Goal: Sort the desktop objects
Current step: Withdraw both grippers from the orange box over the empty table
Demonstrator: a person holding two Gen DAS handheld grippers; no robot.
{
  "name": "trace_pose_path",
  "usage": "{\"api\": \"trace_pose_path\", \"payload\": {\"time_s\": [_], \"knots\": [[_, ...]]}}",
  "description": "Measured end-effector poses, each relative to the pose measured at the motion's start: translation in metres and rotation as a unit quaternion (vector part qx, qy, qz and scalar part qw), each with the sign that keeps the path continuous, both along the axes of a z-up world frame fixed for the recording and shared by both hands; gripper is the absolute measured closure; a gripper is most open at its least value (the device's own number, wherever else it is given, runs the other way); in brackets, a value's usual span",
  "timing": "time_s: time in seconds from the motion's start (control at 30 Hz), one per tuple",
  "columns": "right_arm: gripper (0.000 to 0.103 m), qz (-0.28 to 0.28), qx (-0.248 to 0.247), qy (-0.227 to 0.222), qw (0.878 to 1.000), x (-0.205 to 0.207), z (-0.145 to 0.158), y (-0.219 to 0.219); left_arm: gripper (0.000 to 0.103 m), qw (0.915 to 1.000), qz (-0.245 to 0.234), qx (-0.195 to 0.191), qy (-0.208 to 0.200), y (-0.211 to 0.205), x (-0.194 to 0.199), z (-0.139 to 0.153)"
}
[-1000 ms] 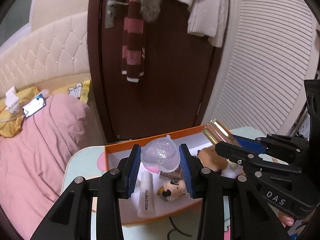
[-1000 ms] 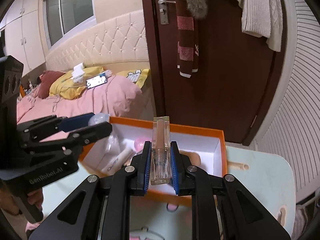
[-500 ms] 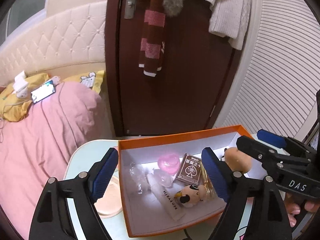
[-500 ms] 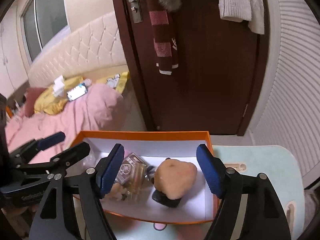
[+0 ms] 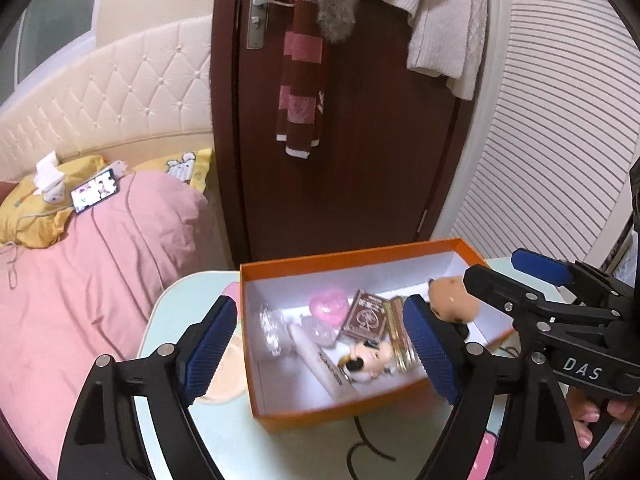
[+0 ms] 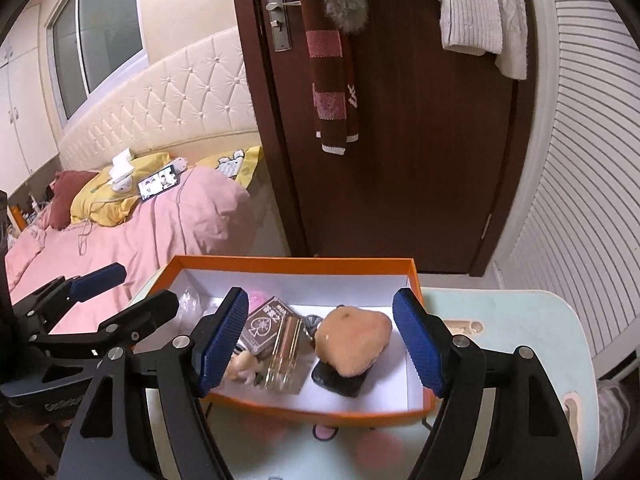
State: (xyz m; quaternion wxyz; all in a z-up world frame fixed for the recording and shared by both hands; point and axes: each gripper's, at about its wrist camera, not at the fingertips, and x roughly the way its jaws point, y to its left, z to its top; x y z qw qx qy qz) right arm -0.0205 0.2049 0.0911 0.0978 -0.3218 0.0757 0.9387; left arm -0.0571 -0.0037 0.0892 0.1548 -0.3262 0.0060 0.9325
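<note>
An orange box (image 5: pixel 400 249) with a white inside stands on the pale blue table (image 5: pixel 188 292); it also shows in the right wrist view (image 6: pixel 296 264). In it lie a pink heart case (image 5: pixel 329 307), a brown card pack (image 5: pixel 365 317), a clear lip gloss tube (image 6: pixel 285 354), a small figurine (image 5: pixel 366 358), a white tube (image 5: pixel 320 356), a clear heart case (image 5: pixel 272 326) and a tan plush toy (image 6: pixel 352 338). My left gripper (image 5: pixel 320 350) is open and empty over the box. My right gripper (image 6: pixel 320 338) is open and empty over the box too.
A bed with a pink quilt (image 5: pixel 80 264) lies left of the table, a phone (image 5: pixel 95 191) on it. A dark brown door (image 5: pixel 360 140) with hung scarf and clothes stands behind. A white slatted wall (image 5: pixel 560 140) is at the right.
One second ago my left gripper held the clear heart case and my right held the lip gloss tube. Both opened, the objects now lie in the box, and both grippers pulled back.
</note>
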Motion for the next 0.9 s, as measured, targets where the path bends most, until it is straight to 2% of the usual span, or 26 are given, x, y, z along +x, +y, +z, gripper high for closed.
{"api": "trace_pose_path", "payload": {"time_s": [0.13,0.3,0.47,0.6,0.63,0.7,0.77,0.9], "knots": [[0.028,-0.003,0.016,-0.005,1.000,0.016,-0.001,-0.009,0.016,1.0000,0.005,-0.001,-0.005,-0.003,0.019,-0.004],[0.028,-0.012,0.033,-0.023,0.999,0.041,-0.011,-0.017,0.013,0.9994,0.007,-0.019,-0.029,-0.001,0.042,-0.029],[0.028,-0.025,0.022,-0.071,0.997,0.063,-0.042,-0.019,0.013,0.9955,0.005,-0.050,-0.080,0.006,0.050,-0.066],[0.028,-0.039,0.022,-0.106,0.993,0.072,-0.066,-0.020,0.012,0.9912,0.021,-0.069,-0.111,0.008,0.041,-0.082],[0.028,-0.041,0.026,-0.113,0.992,0.072,-0.070,-0.020,0.005,0.9903,0.023,-0.072,-0.117,0.008,0.039,-0.084],[0.028,-0.046,0.034,-0.127,0.990,0.070,-0.078,-0.020,0.001,0.9894,0.023,-0.073,-0.123,0.009,0.037,-0.086],[0.024,-0.052,0.026,-0.133,0.989,0.068,-0.082,-0.016,0.001,0.9891,0.023,-0.076,-0.124,0.011,0.036,-0.087],[0.010,-0.075,0.014,-0.140,0.987,0.062,-0.089,-0.009,0.000,0.9901,0.028,-0.074,-0.116,0.011,0.039,-0.086]]}}
